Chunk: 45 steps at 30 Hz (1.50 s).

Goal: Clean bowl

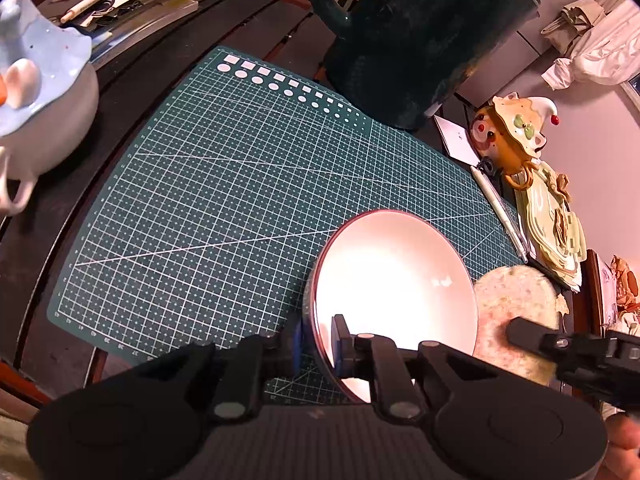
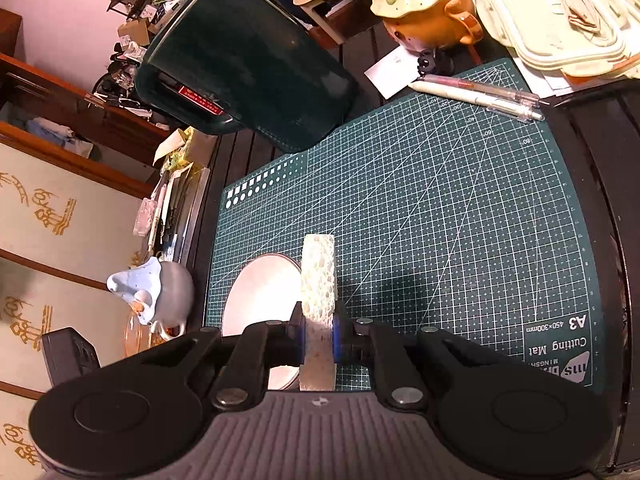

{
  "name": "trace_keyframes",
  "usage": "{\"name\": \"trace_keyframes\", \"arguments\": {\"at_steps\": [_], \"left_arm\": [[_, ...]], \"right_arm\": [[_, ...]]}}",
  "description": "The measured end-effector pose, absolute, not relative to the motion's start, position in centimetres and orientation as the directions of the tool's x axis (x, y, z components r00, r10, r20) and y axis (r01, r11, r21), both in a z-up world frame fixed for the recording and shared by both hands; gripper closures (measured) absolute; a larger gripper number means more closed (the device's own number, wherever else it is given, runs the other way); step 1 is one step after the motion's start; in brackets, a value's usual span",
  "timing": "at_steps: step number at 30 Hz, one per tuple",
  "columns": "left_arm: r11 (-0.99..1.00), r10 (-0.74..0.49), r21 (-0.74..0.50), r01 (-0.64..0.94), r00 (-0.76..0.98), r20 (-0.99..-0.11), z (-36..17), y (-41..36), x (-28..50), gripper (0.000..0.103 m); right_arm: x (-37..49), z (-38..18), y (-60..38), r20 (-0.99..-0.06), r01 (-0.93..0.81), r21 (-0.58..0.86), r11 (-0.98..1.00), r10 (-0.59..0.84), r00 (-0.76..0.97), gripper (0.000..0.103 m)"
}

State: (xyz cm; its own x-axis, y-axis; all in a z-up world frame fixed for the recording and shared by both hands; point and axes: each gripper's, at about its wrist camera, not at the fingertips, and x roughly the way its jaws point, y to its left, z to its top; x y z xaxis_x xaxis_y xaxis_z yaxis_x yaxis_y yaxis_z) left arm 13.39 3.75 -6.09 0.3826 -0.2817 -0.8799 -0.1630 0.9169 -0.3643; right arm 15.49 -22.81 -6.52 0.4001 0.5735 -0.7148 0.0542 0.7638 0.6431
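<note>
A white bowl (image 1: 394, 284) with a dark red rim is tilted up over the green cutting mat (image 1: 224, 200). My left gripper (image 1: 320, 344) is shut on the bowl's near rim, one pad inside and one outside. A pale round sponge (image 1: 516, 312) rests against the bowl's right edge, clamped in my right gripper, whose black fingers (image 1: 532, 330) reach in from the right. In the right wrist view my right gripper (image 2: 319, 338) is shut on the sponge (image 2: 318, 280), seen edge-on, with the bowl (image 2: 260, 304) just to its left.
A big dark green jug (image 1: 424, 36) stands at the mat's far edge. A blue-lidded teapot (image 1: 44, 96) sits left of the mat. An orange ceramic pot (image 1: 508, 132), pens (image 1: 500, 208) and stacked pale green lids (image 1: 556, 232) crowd the right side.
</note>
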Motion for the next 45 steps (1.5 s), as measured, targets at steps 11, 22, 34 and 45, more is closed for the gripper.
{"name": "trace_keyframes", "arguments": {"at_steps": [11, 22, 34, 45], "left_arm": [[0.914, -0.29, -0.372, -0.164, 0.377, -0.879, -6.1, 3.9, 13.5, 0.09], [0.913, -0.295, -0.374, -0.161, 0.369, -0.881, -6.3, 3.9, 13.5, 0.089], [0.913, -0.296, -0.374, -0.162, 0.368, -0.882, -6.2, 3.8, 13.5, 0.089], [0.912, -0.299, -0.376, -0.161, 0.365, -0.882, -6.3, 3.8, 13.5, 0.088]], "right_arm": [[15.7, -6.9, -23.1, -0.711, 0.069, 0.655, 0.753, 0.582, 0.394, 0.092], [16.4, -8.7, -22.0, -0.747, 0.091, 0.633, 0.769, 0.574, 0.335, 0.092], [15.6, -6.6, -22.9, -0.712, 0.067, 0.654, 0.753, 0.584, 0.39, 0.091], [15.5, -7.2, -22.6, -0.73, 0.082, 0.645, 0.76, 0.58, 0.36, 0.092]]}}
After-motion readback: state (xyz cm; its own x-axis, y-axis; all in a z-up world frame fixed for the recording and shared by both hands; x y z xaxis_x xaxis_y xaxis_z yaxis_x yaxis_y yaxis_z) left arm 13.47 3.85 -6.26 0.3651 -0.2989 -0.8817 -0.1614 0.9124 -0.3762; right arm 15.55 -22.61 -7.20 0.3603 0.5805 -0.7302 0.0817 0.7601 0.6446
